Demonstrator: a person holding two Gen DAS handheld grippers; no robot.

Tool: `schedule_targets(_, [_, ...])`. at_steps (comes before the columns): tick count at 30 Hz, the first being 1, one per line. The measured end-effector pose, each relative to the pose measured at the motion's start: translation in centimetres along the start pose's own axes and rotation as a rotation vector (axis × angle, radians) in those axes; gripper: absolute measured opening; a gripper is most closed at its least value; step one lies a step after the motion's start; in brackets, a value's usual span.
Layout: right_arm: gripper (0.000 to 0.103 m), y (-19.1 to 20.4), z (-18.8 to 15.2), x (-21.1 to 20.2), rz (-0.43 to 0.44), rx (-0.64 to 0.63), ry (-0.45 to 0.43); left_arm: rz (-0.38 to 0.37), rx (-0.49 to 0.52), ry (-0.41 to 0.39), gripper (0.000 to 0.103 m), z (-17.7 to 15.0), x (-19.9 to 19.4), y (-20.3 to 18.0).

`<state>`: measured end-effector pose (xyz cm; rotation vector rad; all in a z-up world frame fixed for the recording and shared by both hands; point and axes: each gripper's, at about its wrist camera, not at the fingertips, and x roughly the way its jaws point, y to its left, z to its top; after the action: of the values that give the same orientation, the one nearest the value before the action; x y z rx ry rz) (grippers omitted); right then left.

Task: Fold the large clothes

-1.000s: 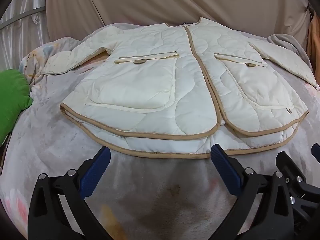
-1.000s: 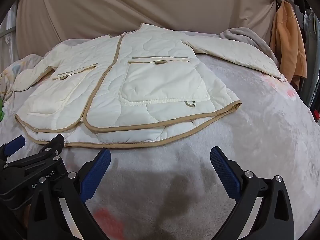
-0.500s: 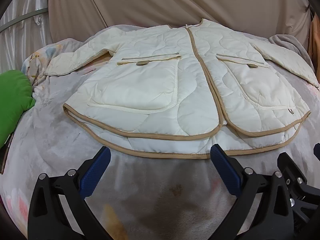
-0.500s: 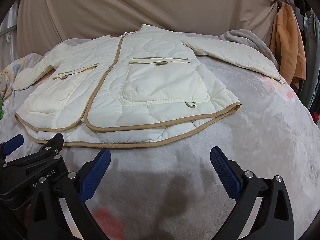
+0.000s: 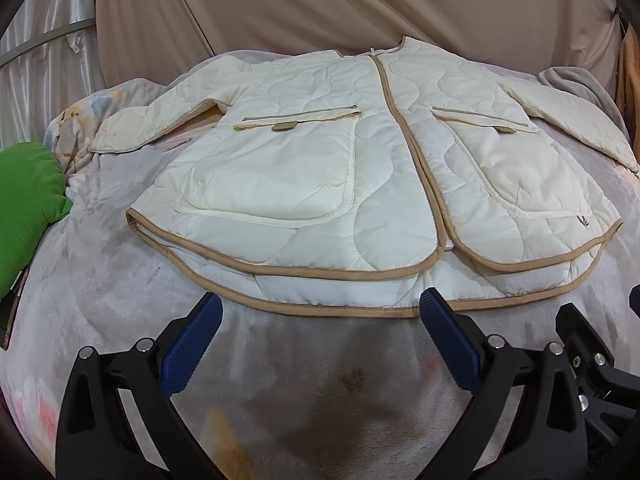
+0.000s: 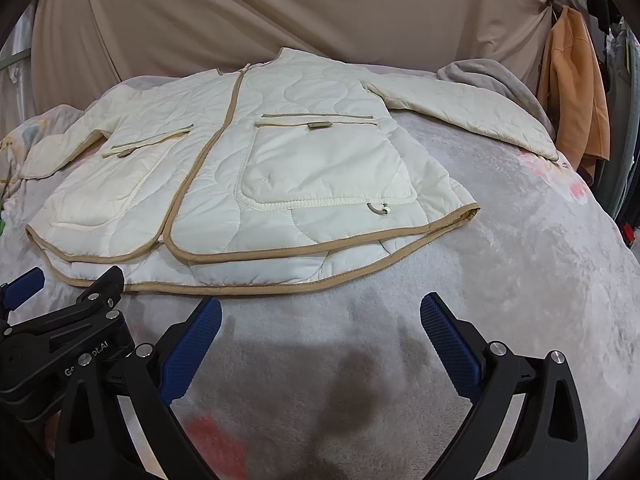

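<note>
A: Where is the jacket [image 5: 320, 184] lying?

B: Spread flat, front up, on the grey blanket [image 5: 312, 392], front edges meeting down the middle, both sleeves out sideways, collar toward the tan curtain [image 5: 360, 8]. The tan-bound hem [image 5: 332, 304] is the jacket's near edge.

A: And the tools?

B: The left gripper [image 5: 320, 340] hangs just short of the hem, blue pads spread wide, nothing between them. The right gripper [image 6: 320, 340] is likewise released and empty, a little back from the hem on the jacket's right half.

A: How will the jacket handle?

B: I judge it soft and puffy, light for its size, with a slick shell. Quilted layers may slide on each other, so a pinch on flat panel could slip. The bound hem corners or a sleeve cuff [image 6: 536, 148] look firmer to take.

A: Any change from a second ago?

B: The jacket lies the same. In the left view it sits slightly lower and a bit larger, so that gripper has crept toward the hem. Both jaws are as wide as before.
</note>
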<state>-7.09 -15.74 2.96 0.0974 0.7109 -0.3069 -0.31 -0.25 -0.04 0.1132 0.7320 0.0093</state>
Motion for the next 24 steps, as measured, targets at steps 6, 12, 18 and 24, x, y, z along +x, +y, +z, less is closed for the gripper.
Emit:
schedule_targets(6, [0.098,0.00,-0.03,-0.03,0.000,-0.001,-0.002,0.006,0.004,-0.004,0.096,0.03,-0.06,-0.03])
schedule_targets(12, [0.098,-0.02,-0.03,-0.04,0.000,-0.002,-0.001,0.009,0.005,-0.006,0.096,-0.01,-0.13,-0.06])
schedule_targets(18, [0.098,-0.03,-0.01,-0.06,0.000,-0.002,-0.001,0.009,0.005,-0.006,0.096,-0.03,-0.12,-0.04])
schedule_targets(24, [0.098,-0.04,0.00,-0.05,0.000,-0.002,-0.002,0.009,0.006,-0.006,0.096,-0.08,-0.11,-0.08])
